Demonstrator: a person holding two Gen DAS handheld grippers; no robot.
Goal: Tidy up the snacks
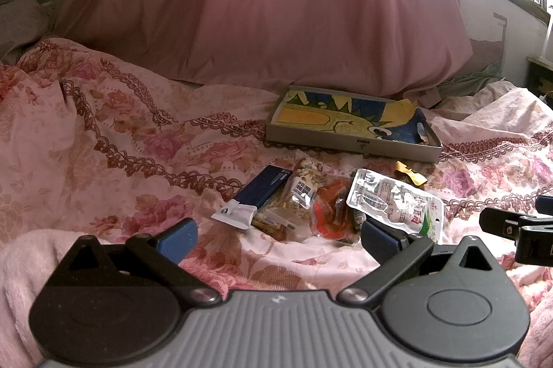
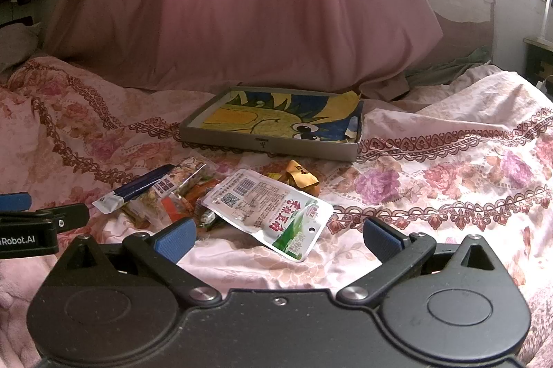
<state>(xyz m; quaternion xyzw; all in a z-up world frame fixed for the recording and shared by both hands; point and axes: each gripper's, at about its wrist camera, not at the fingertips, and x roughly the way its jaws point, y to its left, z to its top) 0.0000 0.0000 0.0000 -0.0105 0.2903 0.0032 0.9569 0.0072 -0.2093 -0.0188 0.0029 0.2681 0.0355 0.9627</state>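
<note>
**Snack pile on the bed, both tools spread and empty — stuff that could go sideways**

Nothing's grabbed yet. The left tool [image 1: 276,238] has its blue pads wide apart with nothing between them, and the right tool [image 2: 278,238] is just as released. Both hover low over the floral bedspread [image 1: 103,132], side by side, pointing toward the pile; each one pokes into the edge of the other's view.

The snacks sit in a loose heap at center frame, just in front of the shallow box [image 1: 352,145] with the cartoon drawing inside, which I'd guess is where they go. The silver pouch [image 2: 273,212] lies on top, closest to the right tool, overlapping the orange packet [image 1: 331,212]. Left of that is a clear nut bag [image 1: 293,198], then a dark blue stick pack [image 1: 262,191]. A small yellow wrapper [image 2: 302,178] sits between the pile and the box.

What I'd worry about:
- The bed is soft and wrinkled, so pressing down for a flat pouch could pinch fabric along with it.
- Packets overlap, so lifting the silver one might drag the orange one with it.
- Foil is slick and floppy; an edge pinch could slip.
- The tools are near each other, so both reaching in at once risks a bump.
</note>
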